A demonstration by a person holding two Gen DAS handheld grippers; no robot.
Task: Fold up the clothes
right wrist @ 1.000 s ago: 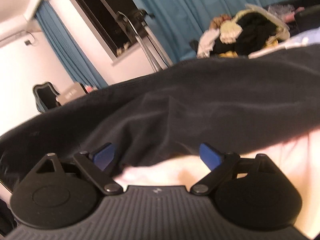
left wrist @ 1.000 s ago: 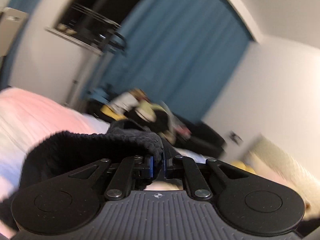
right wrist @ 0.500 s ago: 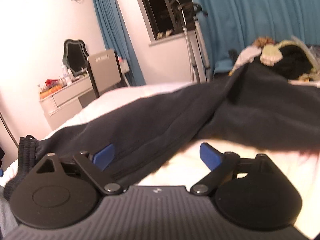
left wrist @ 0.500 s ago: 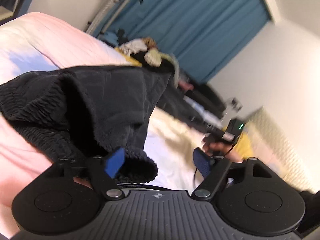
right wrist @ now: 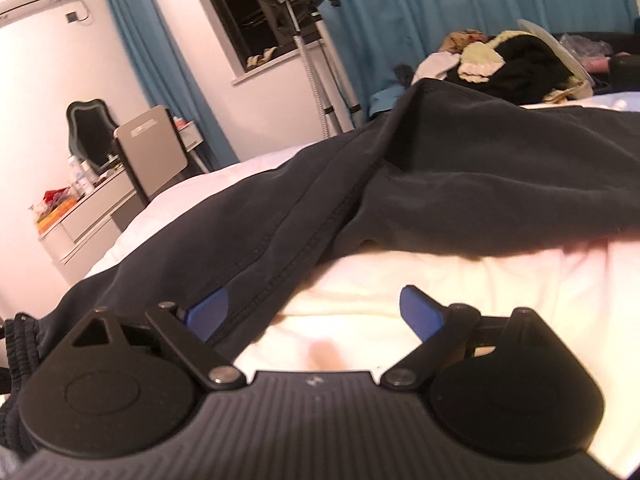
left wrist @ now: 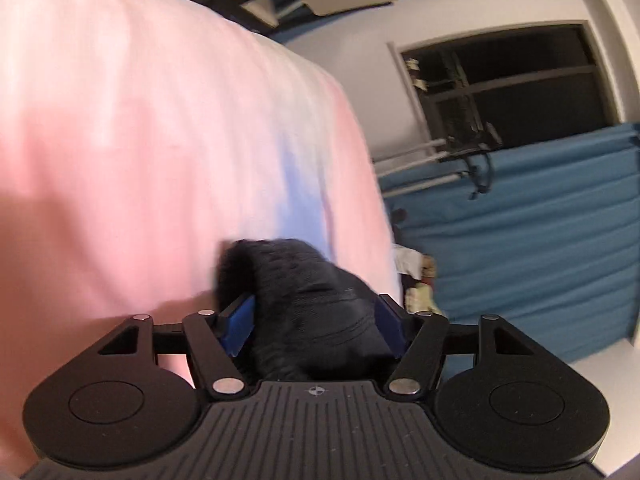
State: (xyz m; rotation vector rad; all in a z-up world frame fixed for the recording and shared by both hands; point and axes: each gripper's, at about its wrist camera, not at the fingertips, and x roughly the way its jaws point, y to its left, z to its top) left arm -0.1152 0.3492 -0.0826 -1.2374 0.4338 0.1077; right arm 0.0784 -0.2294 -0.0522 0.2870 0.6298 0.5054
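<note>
While both claws gape, black trousers [right wrist: 460,168] drape the bed [right wrist: 440,280].

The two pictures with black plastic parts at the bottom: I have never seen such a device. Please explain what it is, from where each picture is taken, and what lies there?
A person holds a hand-held gripper in each hand; each has two blue-padded fingers and a camera looking forward along them.

In the left wrist view, the left gripper has its fingers apart, with a bunched part of a black garment between them. Whether they press on it is unclear. Behind is the pink bedcover.

In the right wrist view, the right gripper is open and holds nothing. The garment lies spread on the bed. Its edge covers the left finger. A clothes pile lies behind.
</note>
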